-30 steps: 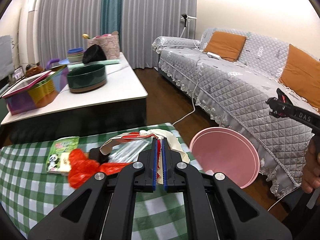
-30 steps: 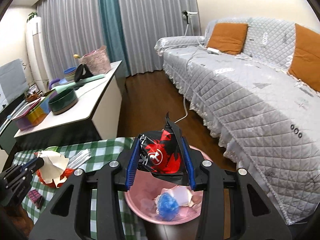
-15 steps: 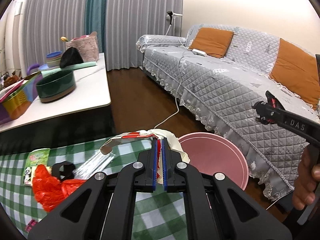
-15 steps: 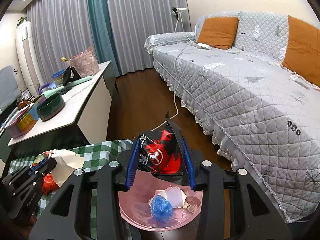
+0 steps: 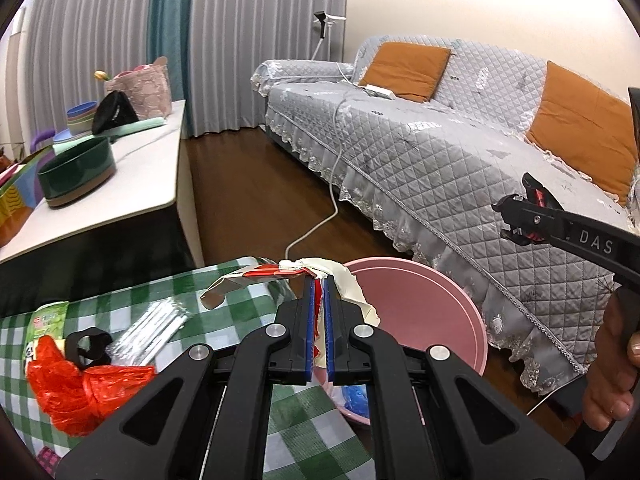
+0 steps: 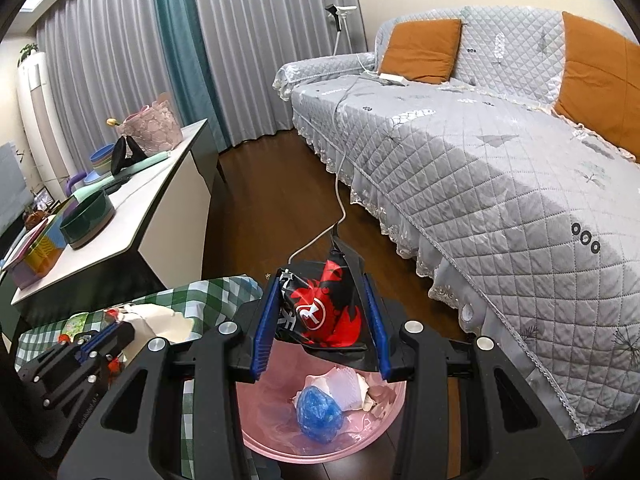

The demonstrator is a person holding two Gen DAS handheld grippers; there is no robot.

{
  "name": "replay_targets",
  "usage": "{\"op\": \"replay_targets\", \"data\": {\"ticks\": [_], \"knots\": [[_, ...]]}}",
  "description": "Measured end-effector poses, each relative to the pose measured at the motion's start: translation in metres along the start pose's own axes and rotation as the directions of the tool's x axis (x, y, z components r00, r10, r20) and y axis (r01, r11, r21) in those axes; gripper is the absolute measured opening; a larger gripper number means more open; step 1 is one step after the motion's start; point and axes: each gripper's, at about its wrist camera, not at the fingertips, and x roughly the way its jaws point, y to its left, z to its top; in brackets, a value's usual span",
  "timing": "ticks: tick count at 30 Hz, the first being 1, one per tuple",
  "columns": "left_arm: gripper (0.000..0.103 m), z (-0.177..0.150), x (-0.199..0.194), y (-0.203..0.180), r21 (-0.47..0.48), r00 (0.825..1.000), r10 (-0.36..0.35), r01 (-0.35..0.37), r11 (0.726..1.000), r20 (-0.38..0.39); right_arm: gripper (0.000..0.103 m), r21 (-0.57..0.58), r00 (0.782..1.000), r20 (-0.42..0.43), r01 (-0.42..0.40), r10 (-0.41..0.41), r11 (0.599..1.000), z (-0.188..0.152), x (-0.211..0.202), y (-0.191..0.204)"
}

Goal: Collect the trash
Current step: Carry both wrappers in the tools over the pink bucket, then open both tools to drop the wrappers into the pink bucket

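Right gripper (image 6: 318,330) — jaws part-closed on a crumpled black-red wrapper (image 6: 320,308), light and springy, held across its bulk above the pink bin (image 6: 320,446). Left gripper (image 5: 318,330) — jaws nearly shut, pinching thin cream paper (image 5: 352,286) at table edge; flimsy, tears easily.

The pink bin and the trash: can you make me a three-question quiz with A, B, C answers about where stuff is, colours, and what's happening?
1. Where is the blue ball of trash?
A in the pink bin
B on the sofa
C on the white table

2. What colour are the sofa cushions?
A green
B orange
C purple

3. The right hand-held gripper is
A empty
B shut on a black-and-red wrapper
C resting on the floor

Answers: 1 A, it lies in the bin's bottom; 2 B, both look orange; 3 B, its pads squeeze the wrapper above the bin.
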Motion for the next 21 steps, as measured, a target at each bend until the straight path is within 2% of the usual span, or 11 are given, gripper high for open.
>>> {"op": "replay_targets", "data": {"ticks": [13, 15, 17, 21], "knots": [[0.004, 0.007, 0.019, -0.022, 0.032, 0.998, -0.049, 0.050, 0.998, -0.027, 0.042, 0.030, 1.000, -0.020, -0.010, 0.011, 1.000, -0.001, 0.006, -0.005], [0.007, 0.008, 0.022, -0.024, 0.035, 0.998, -0.057, 0.059, 0.998, -0.041, 0.045, 0.034, 1.000, -0.024, 0.000, 0.001, 0.999, -0.001, 0.007, -0.006], [0.018, 0.007, 0.024, -0.023, 0.021, 0.997, -0.064, 0.065, 0.998, -0.049, 0.057, 0.043, 0.999, -0.032, 0.005, -0.003, 0.999, -0.001, 0.009, -0.009], [0.018, 0.005, 0.020, -0.017, -0.005, 0.997, -0.062, 0.061, 0.998, -0.053, 0.060, 0.057, 0.999, -0.039, 0.009, -0.006, 0.998, -0.001, 0.009, -0.012]]}}
